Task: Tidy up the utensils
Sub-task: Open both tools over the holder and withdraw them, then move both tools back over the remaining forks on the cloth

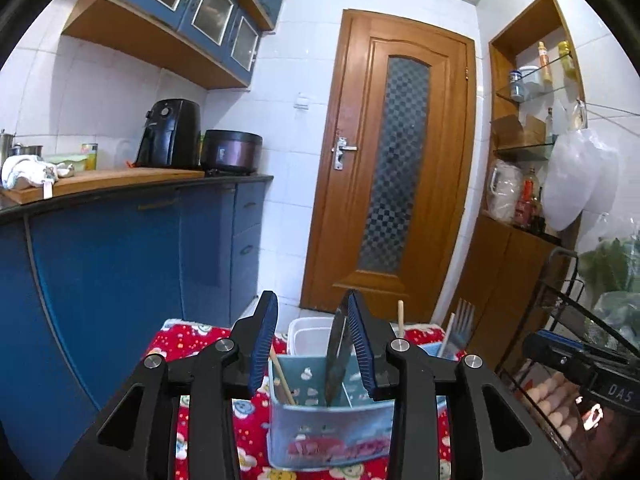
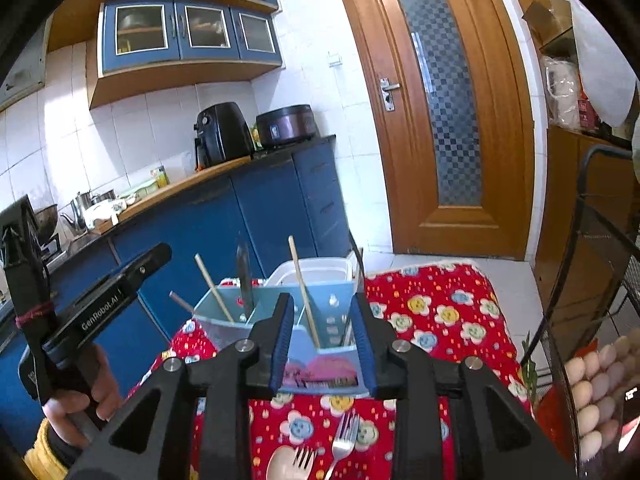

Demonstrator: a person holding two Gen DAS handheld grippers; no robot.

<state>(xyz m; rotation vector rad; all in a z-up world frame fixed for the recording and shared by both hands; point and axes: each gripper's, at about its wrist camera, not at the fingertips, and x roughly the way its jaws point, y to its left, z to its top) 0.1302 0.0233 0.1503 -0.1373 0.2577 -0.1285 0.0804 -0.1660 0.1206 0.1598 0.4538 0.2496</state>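
Both the left gripper (image 1: pixel 312 340) and right gripper (image 2: pixel 324 340) are hovering with jaws part-open and empty, and the metal fork (image 2: pixel 345 440) lying on the surface is probably light, stiff and slippery, best pinched mid-handle.

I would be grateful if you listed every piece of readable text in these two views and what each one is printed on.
"GenRobot.AI": white lettering on the black body of the left gripper, in the right wrist view.
"DAS": white letters, cut off, on the black body of the right gripper, in the left wrist view.
The picture on the blue utensil holder shows no legible words, and the shelf bottles' labels are too small.
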